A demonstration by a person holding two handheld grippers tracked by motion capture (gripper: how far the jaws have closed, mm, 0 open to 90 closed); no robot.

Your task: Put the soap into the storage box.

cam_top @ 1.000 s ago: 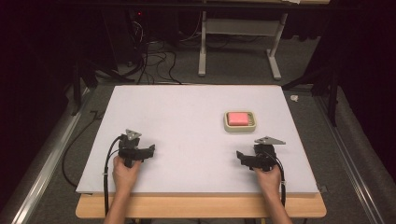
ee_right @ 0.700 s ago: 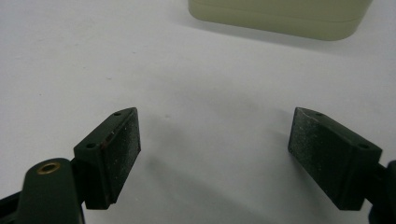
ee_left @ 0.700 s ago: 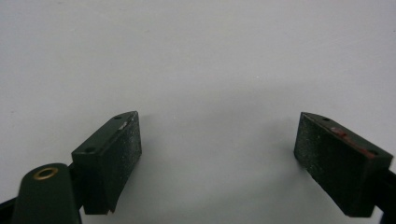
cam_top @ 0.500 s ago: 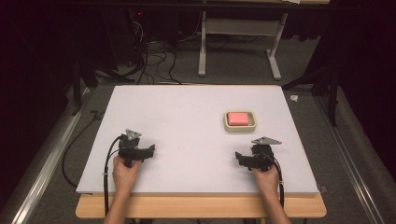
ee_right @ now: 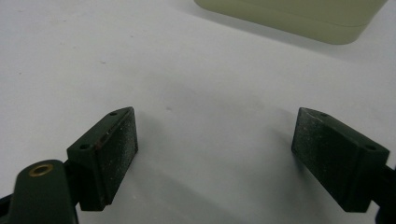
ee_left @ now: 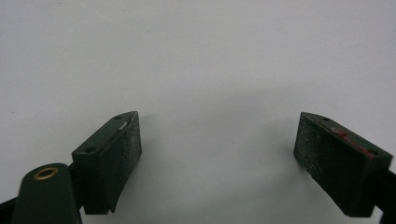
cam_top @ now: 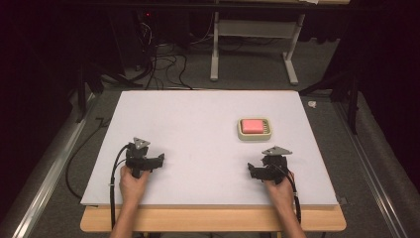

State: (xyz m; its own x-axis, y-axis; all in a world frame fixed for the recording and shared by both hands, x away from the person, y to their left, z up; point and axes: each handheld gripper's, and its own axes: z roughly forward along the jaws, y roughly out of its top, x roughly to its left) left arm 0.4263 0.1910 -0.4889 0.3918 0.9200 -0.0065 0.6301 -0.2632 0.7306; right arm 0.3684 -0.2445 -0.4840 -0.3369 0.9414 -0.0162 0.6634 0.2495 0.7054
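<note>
A cream soap dish (cam_top: 254,128) carrying a pink bar of soap (cam_top: 253,125) is taken as the landmark; it is set on the white table board (cam_top: 198,124), toward the board's right half and far of its middle.

The right gripper (cam_top: 253,172) is held nearest to the dish, on the near side of it and slightly to its right, apart from it. It is gripped by a hand (cam_top: 280,186) whose forearm is brought in from the bottom edge of the high view, and its black body is laid low over the board with the jaws turned leftward across the table, past the dish rather than at it. In the right gripper view the jaws are seen spread wide over bare white surface, nothing between them, with the pale wall of the dish (ee_right: 299,14) lying beyond the right-hand jaw.

The left gripper (cam_top: 159,160) is held well apart from the dish, far to its left and nearer the front edge. It is grasped by the other hand (cam_top: 132,179), the wrist kept roughly straight, and its jaws are pointed rightward. In the left gripper view its jaws are likewise parted wide around nothing, set just above or possibly resting on the board; the contact cannot be judged from the shadows.
</note>
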